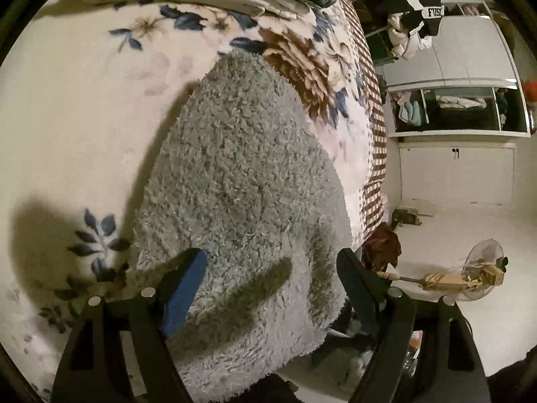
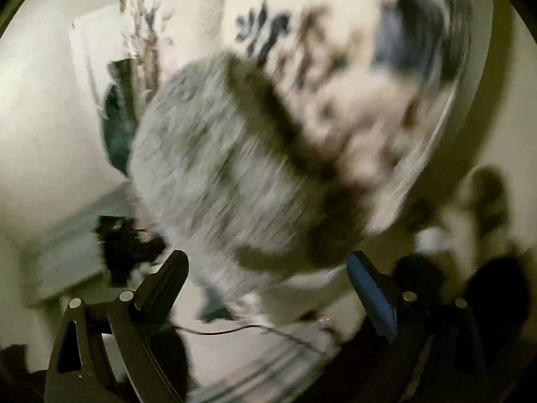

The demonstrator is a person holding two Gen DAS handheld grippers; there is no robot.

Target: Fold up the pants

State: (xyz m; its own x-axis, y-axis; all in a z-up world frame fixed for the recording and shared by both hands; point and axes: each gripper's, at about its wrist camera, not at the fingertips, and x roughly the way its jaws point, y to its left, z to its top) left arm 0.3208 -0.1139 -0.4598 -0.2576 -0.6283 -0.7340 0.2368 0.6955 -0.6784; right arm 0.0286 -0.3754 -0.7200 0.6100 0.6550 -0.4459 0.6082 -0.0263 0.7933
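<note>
My left gripper [image 1: 272, 268] spread wide over the fluffy grey fleece pants [image 1: 241, 174], pads clear of the pile, pants folded on the cream floral blanket [image 1: 84, 107] at the bed's edge, my right gripper [image 2: 268, 268] wide too, gripping nothing, view blurred.

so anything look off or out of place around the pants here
The fluffy grey pants overhang the floral bed's near edge instead of lying flat on it. A fan lies tipped over on the floor. The right wrist view is too blurred to judge more.
</note>
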